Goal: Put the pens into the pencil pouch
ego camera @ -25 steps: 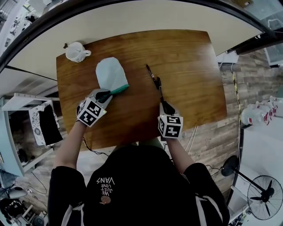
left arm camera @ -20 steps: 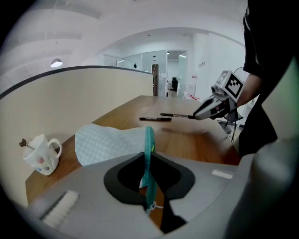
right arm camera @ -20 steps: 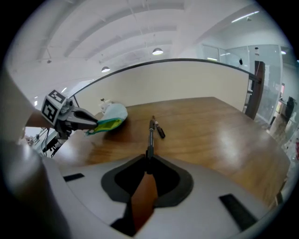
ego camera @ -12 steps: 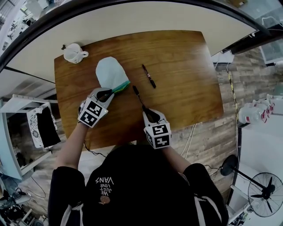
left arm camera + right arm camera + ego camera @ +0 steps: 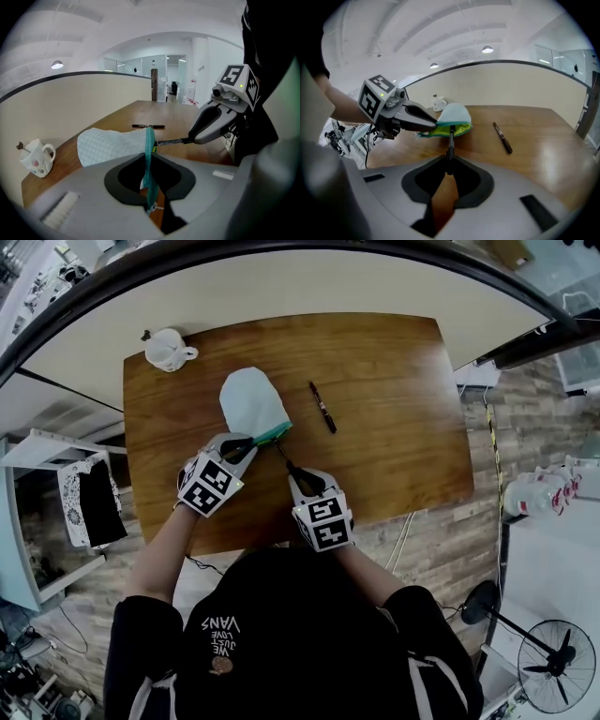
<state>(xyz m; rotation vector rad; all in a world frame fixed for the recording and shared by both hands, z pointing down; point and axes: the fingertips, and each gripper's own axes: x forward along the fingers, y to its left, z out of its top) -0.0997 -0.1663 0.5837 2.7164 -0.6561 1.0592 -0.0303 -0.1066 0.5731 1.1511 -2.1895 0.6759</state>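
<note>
**At the pouch mouth, a pen aimed in**

The right gripper [image 5: 294, 472] clamps a black pen [image 5: 451, 136], its long axis running straight ahead, tip at the lime-lined mouth of the pencil pouch [image 5: 251, 397]. The left gripper [image 5: 246, 443], jaws just closing, pinches the teal zip edge [image 5: 149, 150]. A second pen [image 5: 322, 407] lies flat beside the pouch on the wooden table [image 5: 403, 362], plank floor [image 5: 441, 535] beyond.

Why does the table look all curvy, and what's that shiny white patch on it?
Head view: the wide lens bends the straight edges of the table into curves. Right gripper view: the white patch is room light glaring off the polished wood. Left gripper view: the corners go black because the lens sees a round picture.
</note>
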